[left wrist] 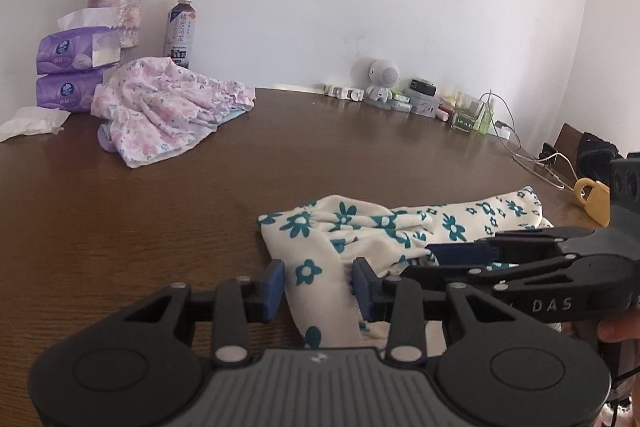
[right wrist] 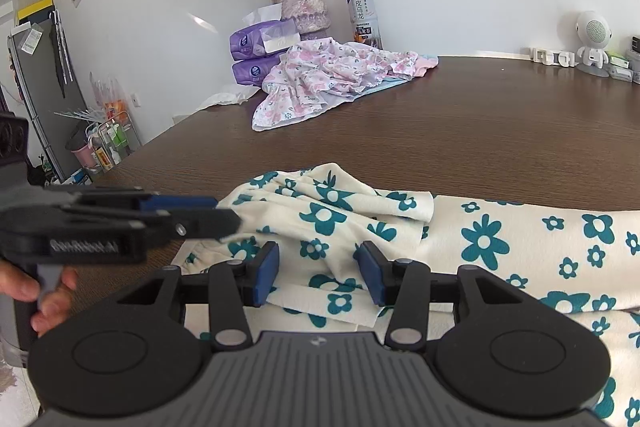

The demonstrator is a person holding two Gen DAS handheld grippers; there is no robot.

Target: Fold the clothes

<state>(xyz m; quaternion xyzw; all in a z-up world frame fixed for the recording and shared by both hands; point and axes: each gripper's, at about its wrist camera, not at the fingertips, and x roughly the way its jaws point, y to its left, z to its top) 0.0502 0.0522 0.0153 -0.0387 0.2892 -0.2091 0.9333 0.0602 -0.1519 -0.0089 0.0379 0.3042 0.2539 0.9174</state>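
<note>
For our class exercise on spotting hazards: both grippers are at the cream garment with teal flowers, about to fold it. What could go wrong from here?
1. The left gripper and right gripper work close together on the garment; they might collide.
2. Both are open around bunched cloth, so closing could catch several layers and make the fold uneven.
3. The garment's far end lies near the cables; dragging it could snag them.

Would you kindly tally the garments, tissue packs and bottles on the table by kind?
Garments: 2 (teal-flowered garment, pink floral garment)
Tissue packs: 2 (upper tissue pack, lower tissue pack)
Bottles: 1 (tea bottle)
Total: 5
</note>
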